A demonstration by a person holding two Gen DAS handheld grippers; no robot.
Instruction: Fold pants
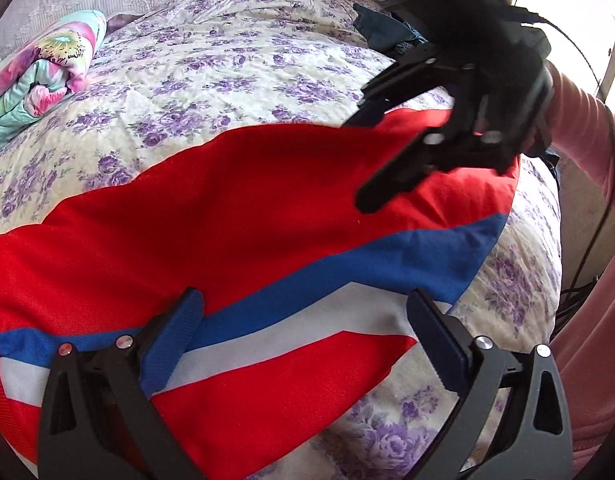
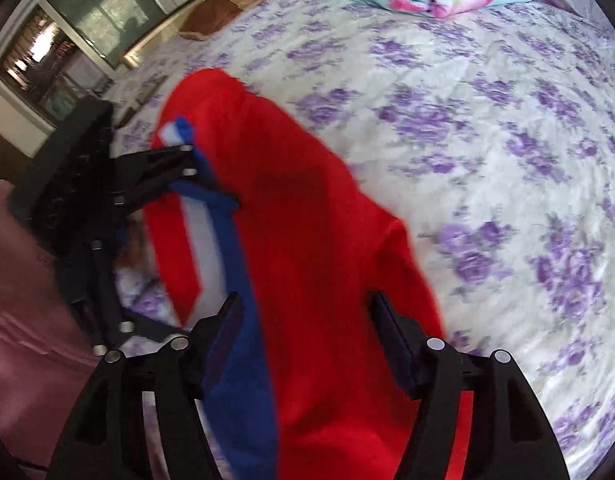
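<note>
The left gripper (image 1: 307,324) hovers with fingers spread over the striped near edge of the red pants (image 1: 235,200), pinching nothing. The pants lie flat on the floral bed (image 1: 227,60), apparently laid leg over leg. Beyond the stripe, the right gripper (image 1: 357,160) hangs above the cloth, fingers apart. Crosswise folds seemingly remain.

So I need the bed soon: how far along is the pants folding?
Done: the pants lie flat on the bedspread, stripes showing, apparently folded lengthwise. In hand: nothing gripped; the left gripper and right gripper are both open over the cloth. Left: the crosswise folds, it seems.
</note>
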